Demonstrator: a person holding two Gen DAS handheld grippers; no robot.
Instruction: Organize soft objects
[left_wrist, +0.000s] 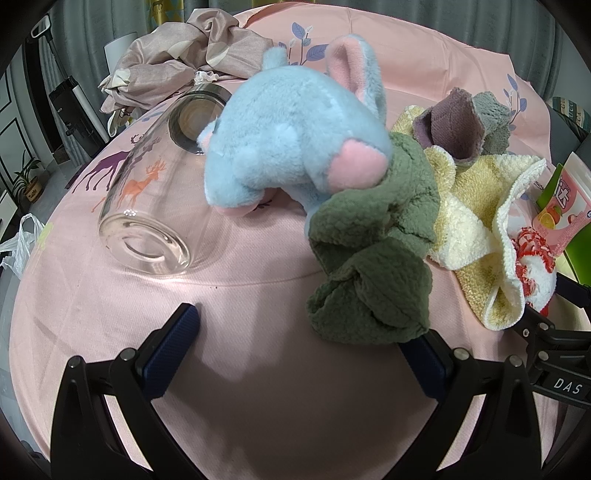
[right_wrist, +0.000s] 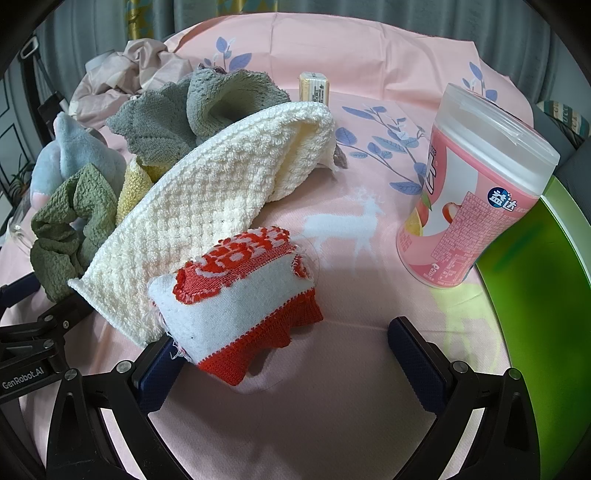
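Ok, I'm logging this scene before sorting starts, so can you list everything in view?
plush elephant: 1, light blue with pink, middle of table, lying against the glass jar and green cloth
green cloth: 1, olive, bunched, in front of the plush
cream towel: 1, cream and yellow, draped right of the green cloth
grey cloth: 1, grey with purple side, behind the towel
red-and-white knit: 1, near the right gripper's left finger
glass jar: 1, clear with deer print, on its side
pink bottle: 1, upright, right side
small box: 1, pale yellow, far side
crumpled fabric: 1, beige, far left
green container: 1, right edge
tablecloth: 1, pink
left gripper: open
right gripper: open
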